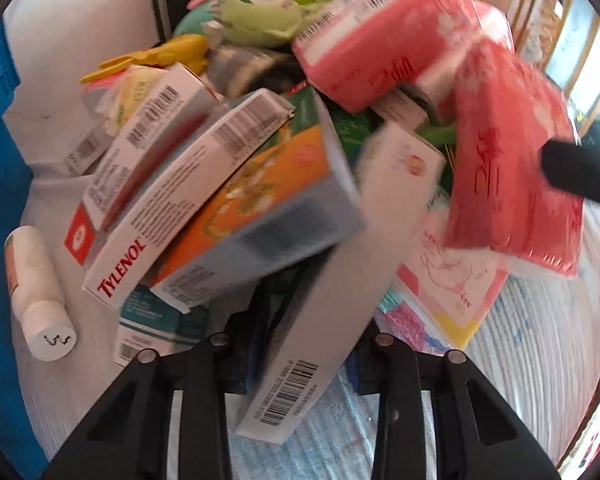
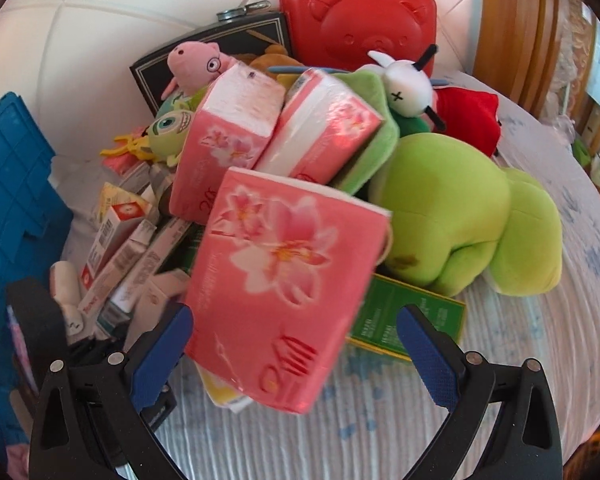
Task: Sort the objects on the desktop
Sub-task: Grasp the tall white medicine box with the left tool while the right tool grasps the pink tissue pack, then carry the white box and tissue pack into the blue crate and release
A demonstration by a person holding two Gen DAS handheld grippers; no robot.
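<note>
Left tongs were clamped on a slim white carton, held on end above the striped cloth, as I worked the sorting remotely. The right tongs stood wide around a pink tissue pack. The left pad lay against the wrapper and a sliver of gap showed at the right pad, so by my reading it was not yet pinched.

I judged the carton light and stiff but easily crushed, so best gripped across its narrow faces. The tissue pack looked soft and light, with a slick film wrapper, so I thought a squeeze across the middle would suit it better than one at a corner.

Beyond them lay the heap of a Tylenol box, more tissue packs, a white bottle and a green plush. A blue crate stood at the left edge.
</note>
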